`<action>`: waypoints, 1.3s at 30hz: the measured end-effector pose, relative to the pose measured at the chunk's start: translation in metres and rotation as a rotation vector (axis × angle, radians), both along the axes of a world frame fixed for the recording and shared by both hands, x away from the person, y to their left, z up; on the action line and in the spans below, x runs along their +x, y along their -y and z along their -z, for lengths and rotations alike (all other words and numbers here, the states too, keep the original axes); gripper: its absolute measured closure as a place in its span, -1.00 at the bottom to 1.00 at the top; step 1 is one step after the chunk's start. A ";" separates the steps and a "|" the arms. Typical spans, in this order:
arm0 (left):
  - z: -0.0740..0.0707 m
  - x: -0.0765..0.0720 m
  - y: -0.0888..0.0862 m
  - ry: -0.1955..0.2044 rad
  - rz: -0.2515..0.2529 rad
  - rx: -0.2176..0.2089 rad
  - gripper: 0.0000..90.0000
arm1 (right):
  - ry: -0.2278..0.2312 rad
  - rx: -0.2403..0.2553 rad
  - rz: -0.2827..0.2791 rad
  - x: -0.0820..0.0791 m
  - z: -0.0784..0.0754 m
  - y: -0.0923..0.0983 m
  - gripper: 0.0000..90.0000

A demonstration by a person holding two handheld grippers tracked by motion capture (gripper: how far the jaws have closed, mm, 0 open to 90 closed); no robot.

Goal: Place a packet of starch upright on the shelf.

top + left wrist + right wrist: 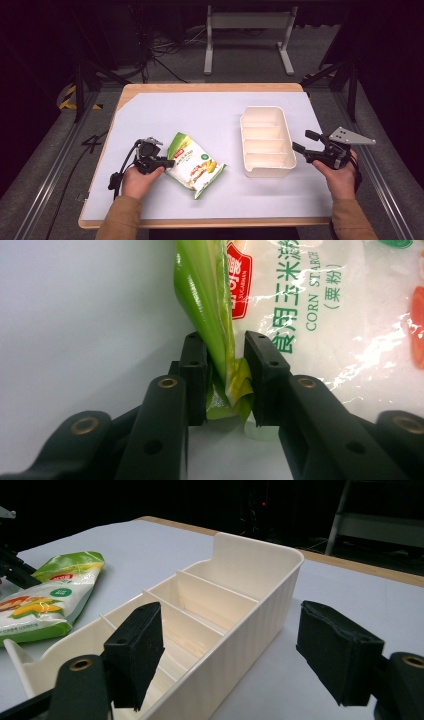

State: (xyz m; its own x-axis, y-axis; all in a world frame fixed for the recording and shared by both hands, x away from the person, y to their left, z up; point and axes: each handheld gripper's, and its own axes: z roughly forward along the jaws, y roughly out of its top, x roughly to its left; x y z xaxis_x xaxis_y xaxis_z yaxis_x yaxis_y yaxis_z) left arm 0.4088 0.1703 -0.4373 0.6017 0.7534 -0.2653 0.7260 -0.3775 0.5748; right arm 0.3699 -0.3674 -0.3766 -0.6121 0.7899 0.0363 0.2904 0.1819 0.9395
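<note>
Pinching the green edge of the corn starch bag [320,305] with my left gripper [226,375], I hold my right gripper [230,655] wide open astride the white divided bin's [260,585] wall.

Probably a lab (cables [165,47], metal frame [248,30]).

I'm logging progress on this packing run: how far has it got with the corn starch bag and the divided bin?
Done: the left gripper has closed on the green edge of the corn starch bag. In hand: the bag, flat on the white mat, not lifted. The right gripper is open, its jaws astride the near wall of the cream bin. Likely left: lifting the bag into the empty compartments.
</note>
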 end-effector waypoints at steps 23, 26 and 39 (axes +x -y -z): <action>-0.081 -0.041 0.016 0.285 0.109 -0.105 0.83 | 0.012 0.006 -0.003 -0.004 -0.007 0.002 -0.40; -0.087 -0.045 0.018 0.301 0.125 -0.106 0.83 | 0.012 0.011 -0.007 -0.004 -0.008 0.001 -0.40; -0.121 -0.077 0.033 0.435 0.198 -0.034 0.83 | 0.007 0.023 -0.101 -0.008 -0.020 -0.020 -0.37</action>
